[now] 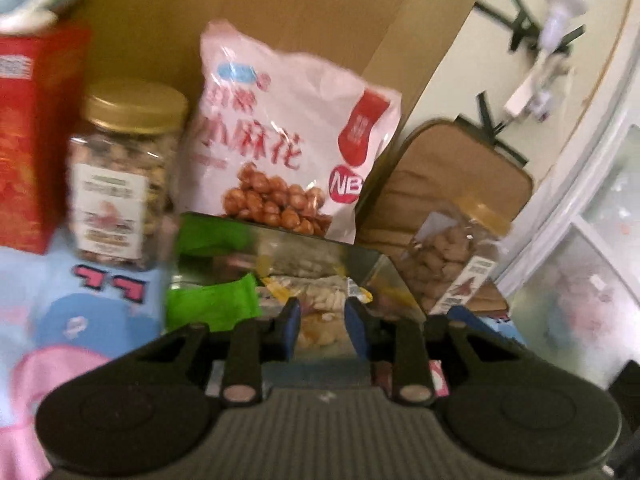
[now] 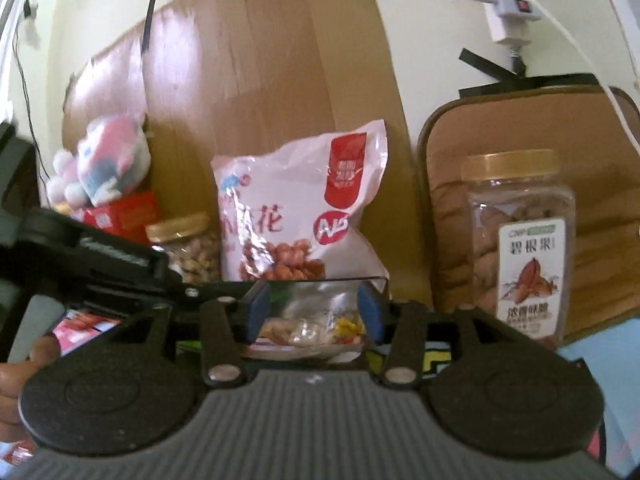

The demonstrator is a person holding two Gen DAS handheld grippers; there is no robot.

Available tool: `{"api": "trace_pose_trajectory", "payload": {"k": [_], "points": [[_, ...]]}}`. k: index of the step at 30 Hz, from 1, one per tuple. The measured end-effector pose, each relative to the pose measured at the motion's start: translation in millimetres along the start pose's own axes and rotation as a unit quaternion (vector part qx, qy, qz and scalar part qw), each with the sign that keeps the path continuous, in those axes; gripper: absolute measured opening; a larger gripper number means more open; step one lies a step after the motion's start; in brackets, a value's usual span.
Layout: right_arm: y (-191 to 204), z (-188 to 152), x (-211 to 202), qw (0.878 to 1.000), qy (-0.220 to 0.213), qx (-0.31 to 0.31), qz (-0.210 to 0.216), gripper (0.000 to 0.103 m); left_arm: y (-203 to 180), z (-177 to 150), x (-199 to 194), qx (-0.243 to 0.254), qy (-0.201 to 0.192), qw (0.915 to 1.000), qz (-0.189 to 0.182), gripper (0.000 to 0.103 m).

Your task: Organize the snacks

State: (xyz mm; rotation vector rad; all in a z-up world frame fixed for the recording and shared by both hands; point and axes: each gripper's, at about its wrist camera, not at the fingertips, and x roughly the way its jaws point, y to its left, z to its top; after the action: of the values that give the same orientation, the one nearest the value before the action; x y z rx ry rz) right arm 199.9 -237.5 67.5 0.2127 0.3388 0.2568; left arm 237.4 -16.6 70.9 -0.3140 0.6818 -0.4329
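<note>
We read the blurred left wrist view from left to right. Far left of the left gripper's (image 1: 323,320) jaws, a red cardboard carton (image 1: 32,140) is cut off by the frame. Beside it stands a clear plastic jar of nuts with a gold lid (image 1: 124,176), its label unreadable. Straight ahead of the jaws sits a clear plastic box (image 1: 376,264) on a light blue printed cloth (image 1: 80,292). It holds a bright green packet (image 1: 212,304) and pale wrapped snacks that smear together. Behind it leans a pink-and-white snack bag (image 1: 288,140). To the right, a second clear jar with a tan lid (image 1: 448,264) looks tilted against a tan quilted cushion (image 1: 452,184). The left jaws are nearly together; we cannot tell whether they pinch anything.

In the right wrist view, a hand (image 2: 12,380) is cropped at the left edge. The right gripper's (image 2: 314,312) jaws stand released, well apart, with the box's near side between them.
</note>
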Motion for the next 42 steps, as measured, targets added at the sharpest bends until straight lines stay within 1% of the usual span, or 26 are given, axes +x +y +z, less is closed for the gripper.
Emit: {"api": "trace_pose_trajectory", "payload": {"k": [2, 3, 6, 8, 11, 12, 13, 14, 16, 18, 19, 20, 22, 23, 25, 26, 27, 28, 29, 30, 31, 34, 35, 37, 40, 42], "points": [[6.7, -3.7, -11.1, 0.999, 0.012, 0.016, 0.027, 0.051, 12.3, -7.0, -31.3, -0.007, -0.013, 0.9999, -0.002, 0.031], [10.4, -8.5, -16.9, 0.998, 0.027, 0.024, 0.046, 0.051, 21.4, -12.3, -47.7, -0.016, -0.016, 0.9997, 0.005, 0.031], [25.1, -32.1, -24.4, 0.988, 0.104, 0.046, 0.107, 0.051, 53.1, -33.5, -84.8, -0.052, -0.012, 0.9979, 0.036, 0.032], [37.6, -50.0, -24.0, 0.980, 0.144, 0.050, 0.125, 0.051, 70.2, -49.8, -100.8, -0.077, 0.002, 0.9954, 0.057, 0.038], [64.4, -67.7, -20.0, 0.972, 0.188, 0.018, 0.141, 0.052, 85.8, -77.7, -120.8, -0.092, 0.012, 0.9926, 0.077, 0.038], [71.6, -69.8, -17.7, 0.970, 0.196, 0.009, 0.145, 0.052, 89.8, -87.4, -127.3, -0.099, 0.016, 0.9918, 0.080, 0.039], [76.9, -70.8, -15.6, 0.968, 0.204, 0.005, 0.147, 0.052, 92.6, -94.3, -131.6, -0.106, 0.019, 0.9911, 0.079, 0.044], [80.4, -72.4, -12.5, 0.967, 0.211, 0.005, 0.145, 0.052, 95.8, -100.2, -135.4, -0.115, 0.019, 0.9906, 0.073, 0.047], [85.6, -73.0, -7.8, 0.966, 0.219, 0.004, 0.136, 0.052, 102.3, -110.1, -140.0, -0.135, 0.021, 0.9893, 0.051, 0.051], [92.7, -73.5, -4.6, 0.965, 0.223, 0.000, 0.136, 0.052, 104.0, -115.3, -136.4, -0.149, 0.030, 0.9880, 0.027, 0.051], [97.0, -72.9, -1.8, 0.963, 0.227, 0.000, 0.143, 0.052, 104.2, -116.9, -133.1, -0.149, 0.033, 0.9879, 0.026, 0.051], [99.0, -73.9, -0.6, 0.961, 0.232, 0.002, 0.150, 0.055, 103.1, -118.3, -130.1, -0.146, 0.034, 0.9882, 0.034, 0.049], [107.5, -74.8, 0.7, 0.962, 0.231, -0.009, 0.147, 0.061, 100.5, -121.8, -120.5, -0.132, 0.042, 0.9890, 0.052, 0.048], [110.1, -75.5, 2.3, 0.962, 0.233, -0.013, 0.143, 0.067, 100.6, -124.3, -116.7, -0.131, 0.048, 0.9888, 0.053, 0.046], [112.4, -75.6, 6.5, 0.961, 0.234, -0.014, 0.146, 0.071, 98.0, -127.5, -114.5, -0.123, 0.047, 0.9902, 0.047, 0.046], [113.8, -75.6, 6.9, 0.961, 0.234, -0.019, 0.144, 0.070, 96.9, -127.7, -114.5, -0.119, 0.050, 0.9907, 0.044, 0.046], [115.2, -75.7, 6.6, 0.962, 0.234, -0.027, 0.141, 0.069, 97.2, -127.8, -115.5, -0.117, 0.054, 0.9909, 0.039, 0.046], [116.4, -76.2, 6.0, 0.962, 0.233, -0.043, 0.133, 0.055, 97.6, -126.1, -116.8, -0.117, 0.055, 0.9910, 0.034, 0.046], [116.5, -76.3, 5.7, 0.964, 0.231, -0.064, 0.119, 0.030, 98.0, -123.8, -119.5, -0.116, 0.052, 0.9913, 0.032, 0.046], [112.3, -75.8, 6.0, 0.965, 0.230, -0.064, 0.112, 0.020, 98.8, -120.1, -123.7, -0.115, 0.043, 0.9918, 0.034, 0.046], [103.3, -75.3, 7.3, 0.967, 0.230, -0.050, 0.100, 0.007, 99.9, -115.6, -126.4, -0.115, 0.036, 0.9920, 0.037, 0.046], [84.6, -72.6, 3.5, 0.975, 0.213, -0.022, 0.063, 0.006, 100.9, -98.6, -122.4, -0.117, 0.030, 0.9918, 0.041, 0.046], [80.3, -71.7, 1.5, 0.976, 0.210, -0.011, 0.063, 0.006, 100.0, -92.6, -116.7, -0.114, 0.033, 0.9922, 0.038, 0.048], [70.6, -71.1, -0.1, 0.973, 0.213, 0.023, 0.082, 0.010, 97.9, -83.7, -104.4, -0.112, 0.038, 0.9923, 0.037, 0.053], [58.1, -72.2, 2.3, 0.969, 0.221, 0.059, 0.098, 0.014, 96.8, -70.9, -84.9, -0.120, 0.048, 0.9909, 0.036, 0.053], [51.4, -72.3, 4.5, 0.965, 0.224, 0.079, 0.106, 0.016, 96.4, -63.5, -83.5, -0.129, 0.037, 0.9905, 0.032, 0.053]]}}
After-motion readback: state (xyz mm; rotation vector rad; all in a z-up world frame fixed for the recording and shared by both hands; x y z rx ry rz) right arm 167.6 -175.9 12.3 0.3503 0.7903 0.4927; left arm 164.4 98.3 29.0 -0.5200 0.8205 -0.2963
